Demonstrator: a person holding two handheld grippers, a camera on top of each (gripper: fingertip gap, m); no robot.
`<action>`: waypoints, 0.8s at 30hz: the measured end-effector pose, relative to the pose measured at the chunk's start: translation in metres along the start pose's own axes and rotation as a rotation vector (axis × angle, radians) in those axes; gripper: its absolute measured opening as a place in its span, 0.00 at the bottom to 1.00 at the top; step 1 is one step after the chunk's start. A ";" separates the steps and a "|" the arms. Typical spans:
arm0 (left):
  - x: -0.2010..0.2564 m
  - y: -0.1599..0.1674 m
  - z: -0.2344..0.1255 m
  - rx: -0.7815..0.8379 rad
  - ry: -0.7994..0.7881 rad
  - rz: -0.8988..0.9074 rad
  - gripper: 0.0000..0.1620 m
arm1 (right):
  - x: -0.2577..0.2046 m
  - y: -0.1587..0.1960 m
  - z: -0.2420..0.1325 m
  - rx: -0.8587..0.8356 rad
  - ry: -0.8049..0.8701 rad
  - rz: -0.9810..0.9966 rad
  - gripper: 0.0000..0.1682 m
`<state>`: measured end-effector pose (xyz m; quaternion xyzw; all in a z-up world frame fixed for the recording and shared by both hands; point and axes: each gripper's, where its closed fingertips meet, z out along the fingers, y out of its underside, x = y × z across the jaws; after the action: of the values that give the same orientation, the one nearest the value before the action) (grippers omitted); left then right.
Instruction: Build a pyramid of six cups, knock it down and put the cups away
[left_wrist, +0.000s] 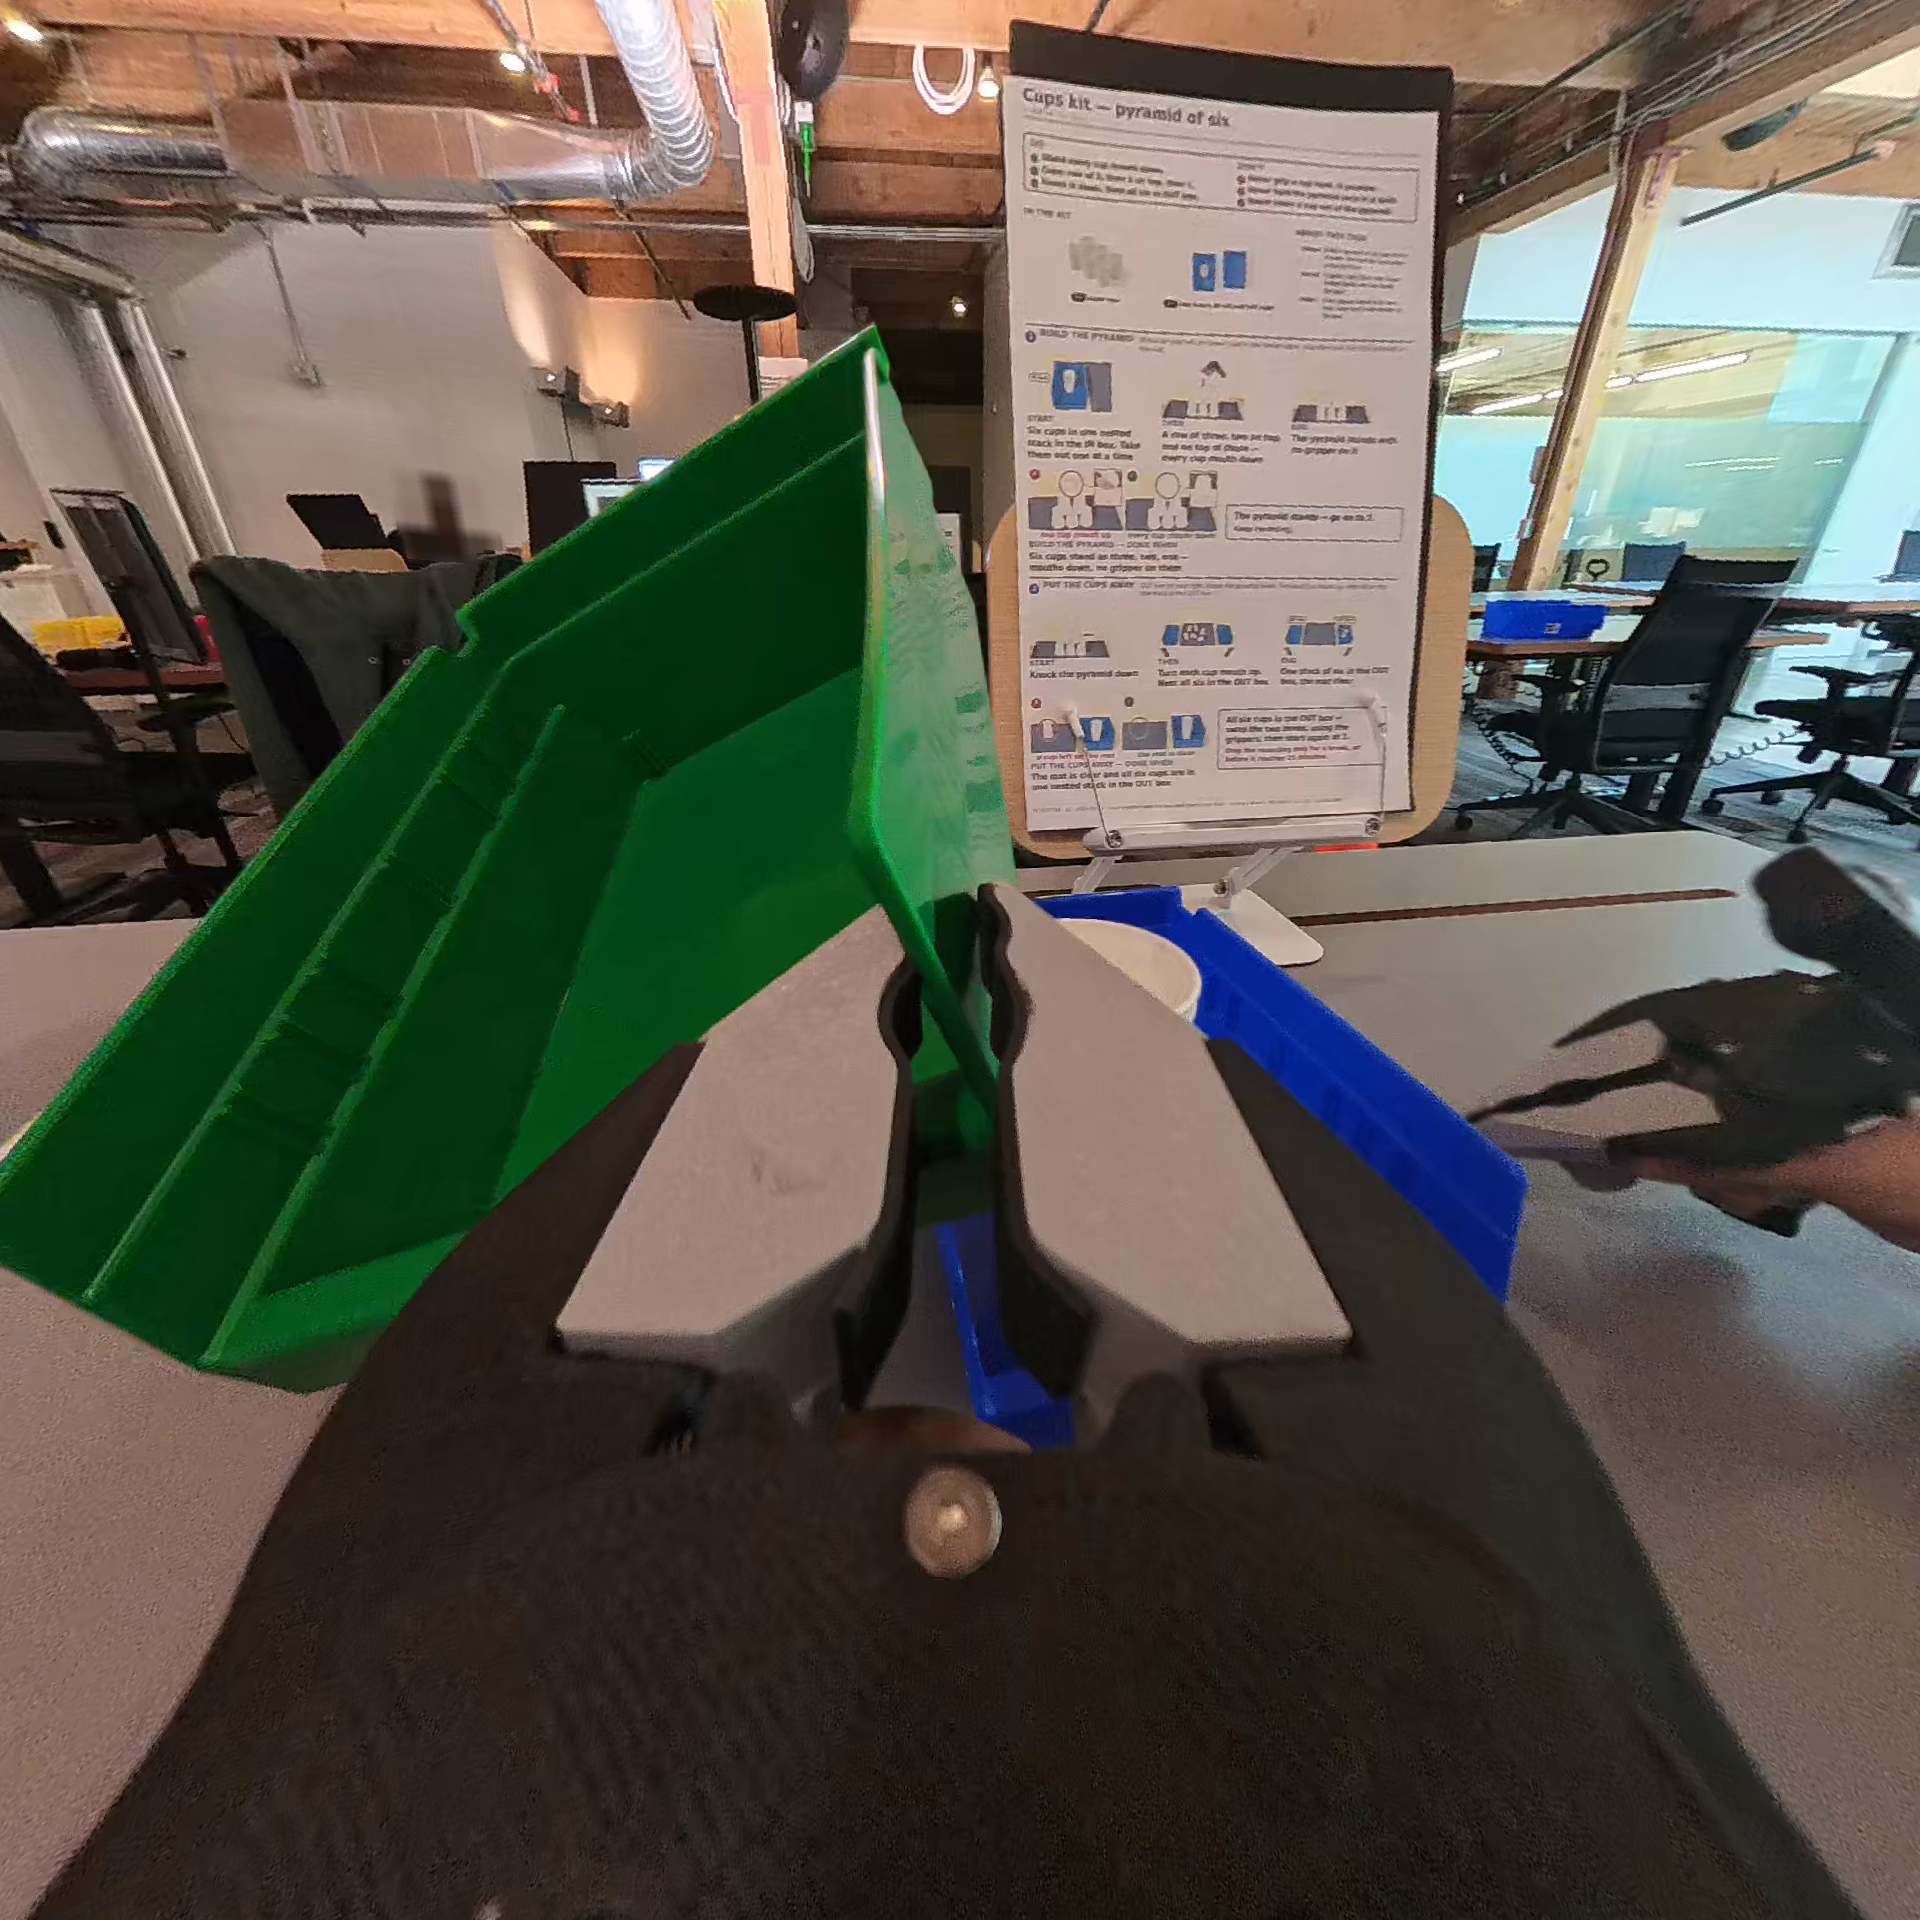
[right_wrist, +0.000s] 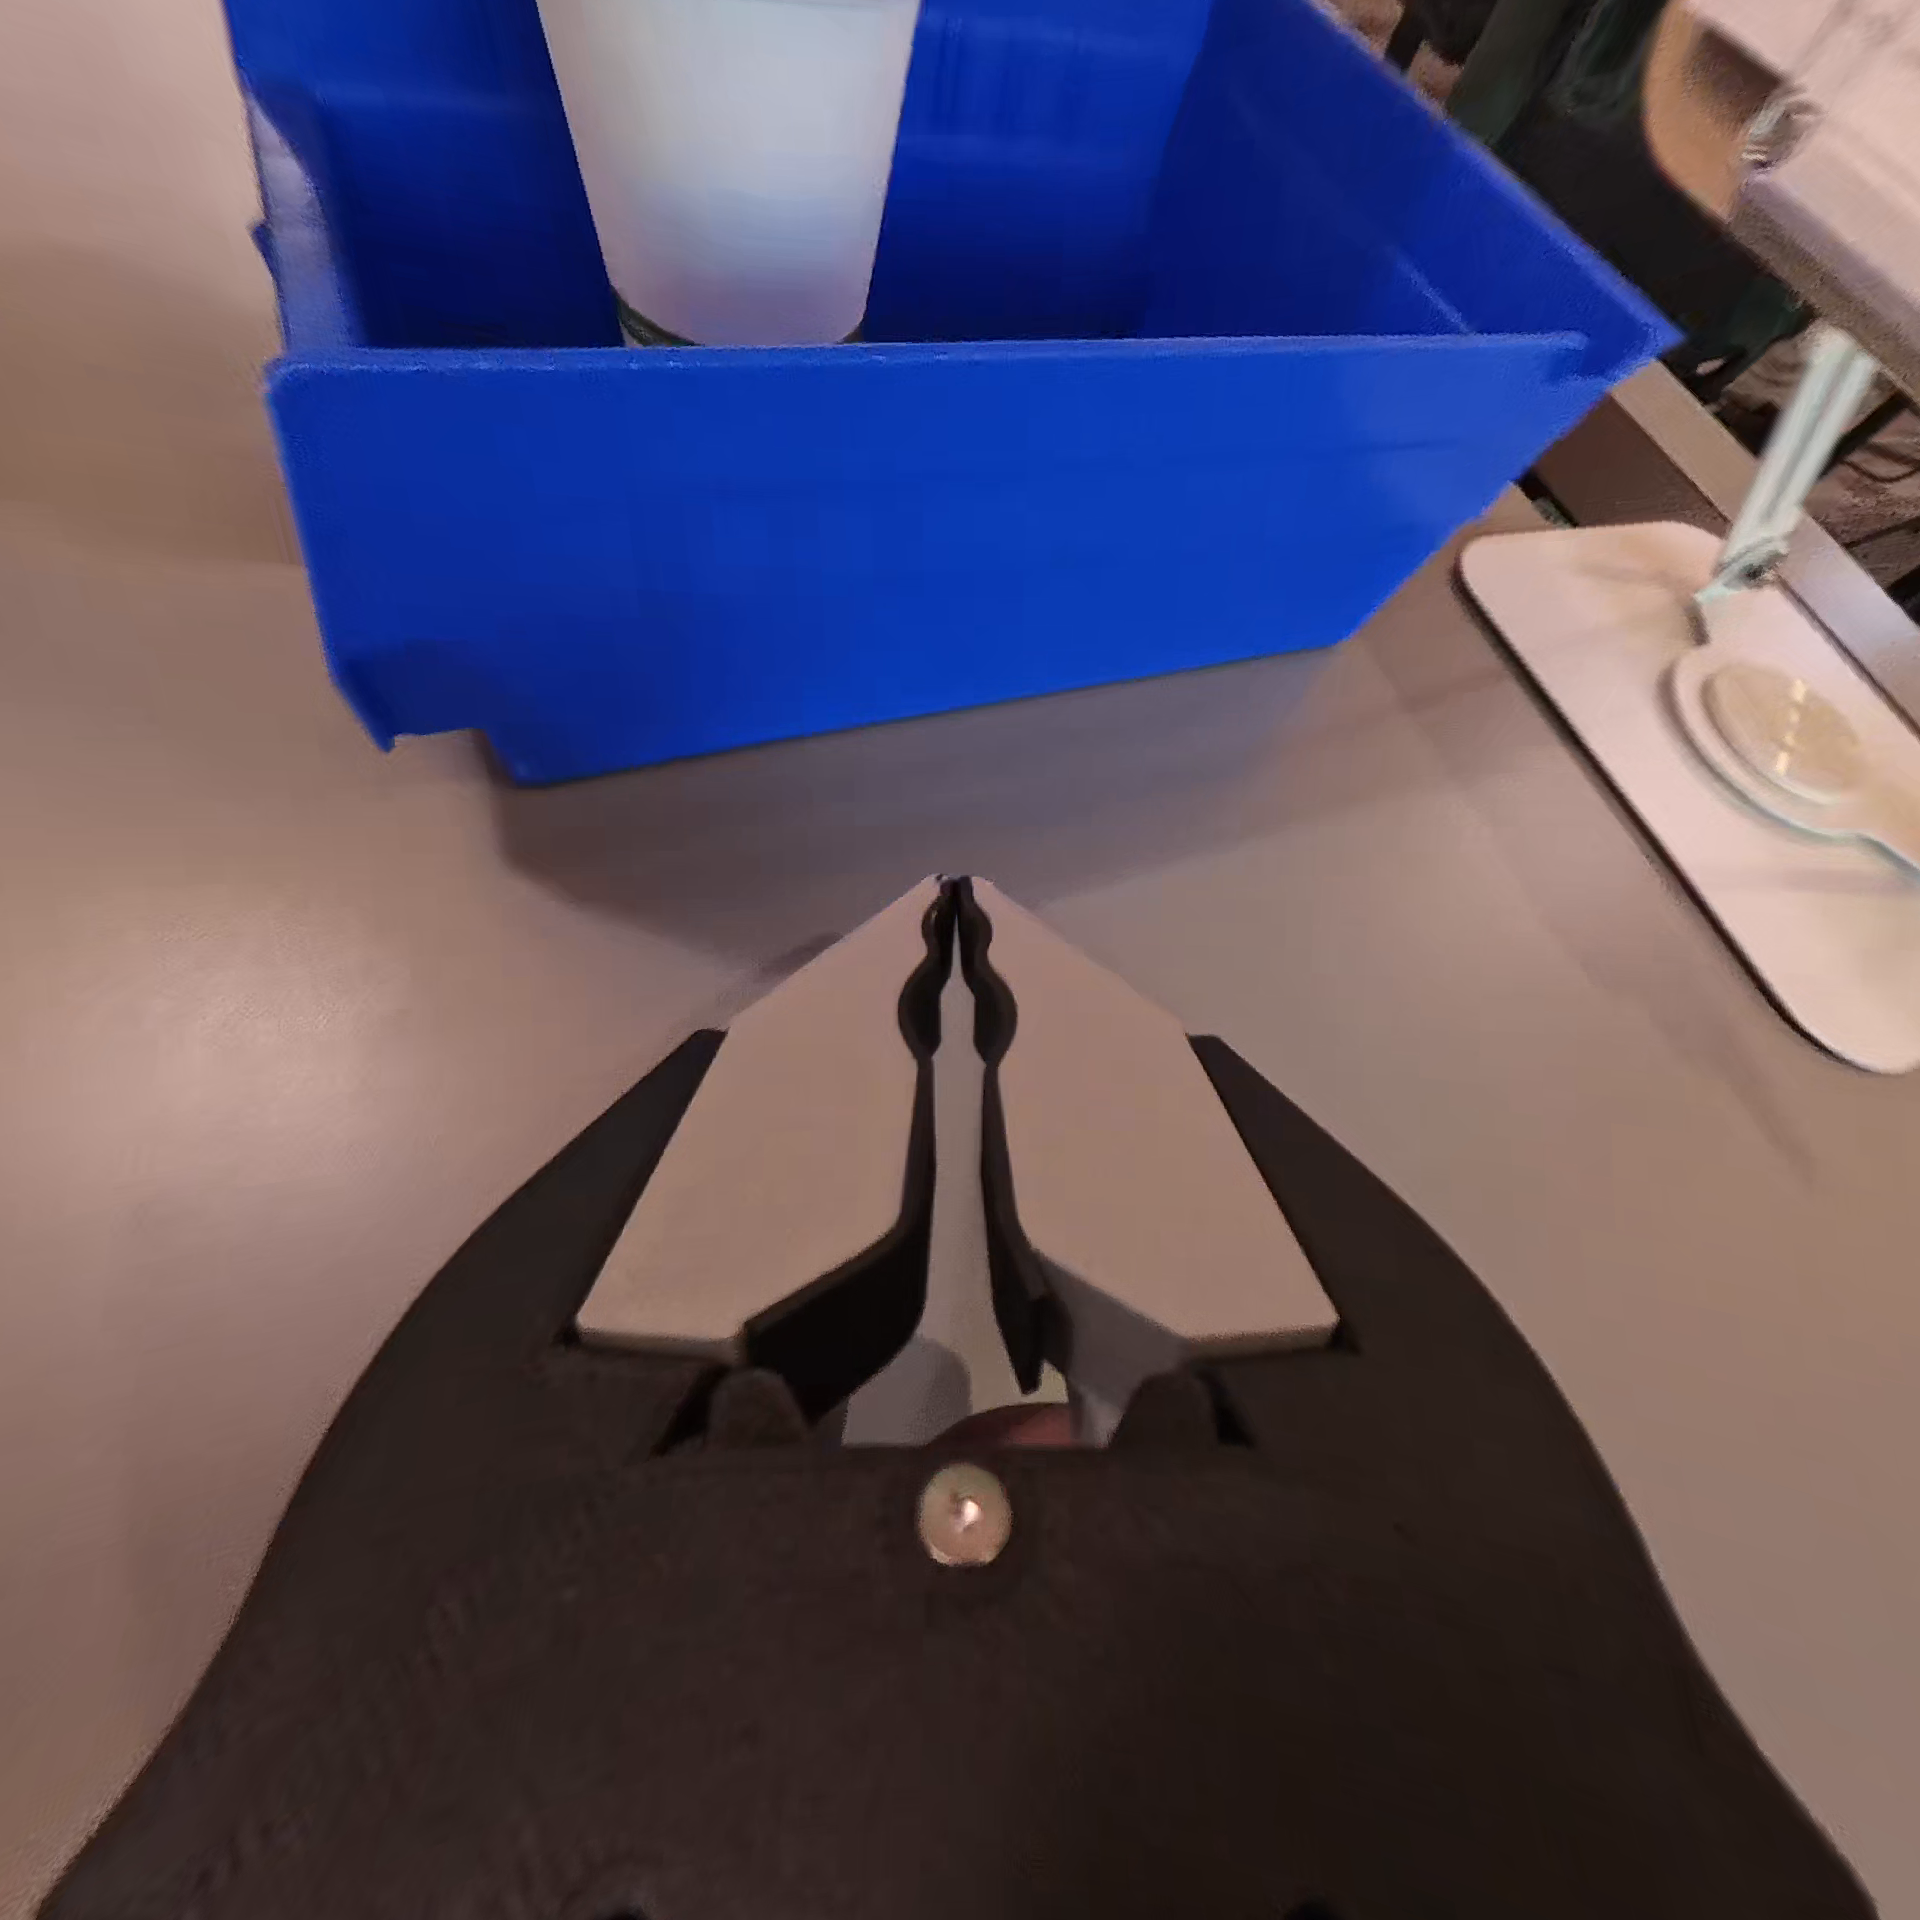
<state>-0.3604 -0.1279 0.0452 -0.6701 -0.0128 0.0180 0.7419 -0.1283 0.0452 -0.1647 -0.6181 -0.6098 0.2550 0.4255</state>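
Observation:
My left gripper (left_wrist: 951, 935) is shut on the side wall of a green bin (left_wrist: 623, 831) and holds it tilted up off the grey table. Behind it stands a blue bin (left_wrist: 1351, 1091) with a white cup (left_wrist: 1138, 961) inside. In the right wrist view my right gripper (right_wrist: 954, 883) is shut and empty, just above the table in front of the blue bin (right_wrist: 883, 520). White cups (right_wrist: 732, 156) stand upright in that bin; their top is cut off by the frame. The right gripper also shows at the right of the left wrist view (left_wrist: 1507, 1127), held by a hand.
An instruction sheet (left_wrist: 1216, 468) stands on a holder behind the blue bin; its flat base (right_wrist: 1662, 748) lies on the table to the right of my right gripper. Office chairs and desks stand beyond the table's far edge. One gripper's finger ends stand about 35 cm off the other's.

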 end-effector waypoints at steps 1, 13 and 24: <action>0.002 0.000 0.001 -0.001 0.006 0.005 0.03 | 0.000 -0.003 0.013 -0.023 0.017 -0.015 0.00; 0.002 0.002 0.001 -0.014 0.021 0.020 0.03 | -0.025 -0.059 0.152 -0.153 0.064 -0.057 0.00; 0.035 -0.017 -0.008 0.028 0.089 0.098 0.02 | -0.003 -0.039 0.054 0.065 0.133 -0.015 0.00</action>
<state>-0.3251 -0.1357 0.0615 -0.6598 0.0533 0.0249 0.7491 -0.1946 0.0498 -0.1598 -0.6150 -0.5763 0.2295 0.4868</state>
